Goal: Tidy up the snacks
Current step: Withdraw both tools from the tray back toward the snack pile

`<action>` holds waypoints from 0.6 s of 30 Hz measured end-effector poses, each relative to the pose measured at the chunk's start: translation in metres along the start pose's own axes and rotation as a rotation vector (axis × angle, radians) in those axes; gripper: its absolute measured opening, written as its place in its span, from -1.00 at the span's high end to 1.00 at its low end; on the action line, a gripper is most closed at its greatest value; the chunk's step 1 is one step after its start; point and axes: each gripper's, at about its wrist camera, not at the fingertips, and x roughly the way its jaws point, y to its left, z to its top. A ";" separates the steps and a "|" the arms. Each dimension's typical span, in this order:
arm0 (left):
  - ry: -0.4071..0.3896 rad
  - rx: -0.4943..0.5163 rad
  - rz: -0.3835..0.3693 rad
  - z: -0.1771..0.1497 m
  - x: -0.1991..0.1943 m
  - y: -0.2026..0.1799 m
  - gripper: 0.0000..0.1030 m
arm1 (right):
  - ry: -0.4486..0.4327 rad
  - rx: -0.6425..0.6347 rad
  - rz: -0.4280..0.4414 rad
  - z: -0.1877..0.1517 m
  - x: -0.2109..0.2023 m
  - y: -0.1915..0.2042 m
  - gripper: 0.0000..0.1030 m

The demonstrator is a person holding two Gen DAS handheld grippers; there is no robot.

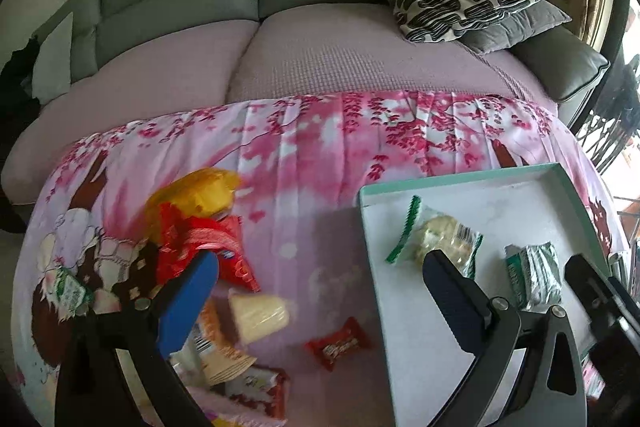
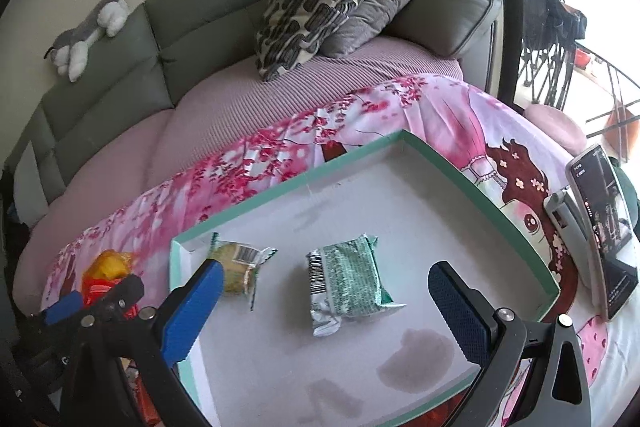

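Left wrist view: the left tongs (image 1: 320, 283) stand wide with nothing between the pads, over a counter draped in a pink blossom cloth (image 1: 320, 155). Near the left pad lies a heap of loose snacks: a yellow packet (image 1: 196, 191), a red packet (image 1: 200, 239), a pale wedge (image 1: 260, 315) and a small red candy (image 1: 340, 341). To the right sits a shallow teal-rimmed tray (image 1: 460, 179) holding 2 snacks, a clear biscuit packet (image 1: 440, 235) and a green foil packet (image 1: 536, 275).

Right wrist view: the right tongs (image 2: 326, 287) gape wide above the tray (image 2: 280, 191), gripping nothing; the green foil packet (image 2: 348, 279) lies between the pads, untouched, with the biscuit packet (image 2: 240, 263) beside the left pad. A phone (image 2: 604, 227) stands propped at right.
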 end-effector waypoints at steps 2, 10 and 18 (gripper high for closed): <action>-0.004 -0.003 0.012 -0.004 -0.007 0.006 -0.98 | -0.006 -0.001 0.005 -0.002 -0.006 0.003 -1.00; -0.025 -0.091 0.013 -0.026 -0.036 0.045 -0.98 | 0.012 -0.015 0.021 -0.021 -0.016 0.016 -1.00; -0.048 -0.129 0.121 -0.066 -0.058 0.093 -0.98 | 0.057 -0.082 0.068 -0.043 -0.020 0.047 -1.00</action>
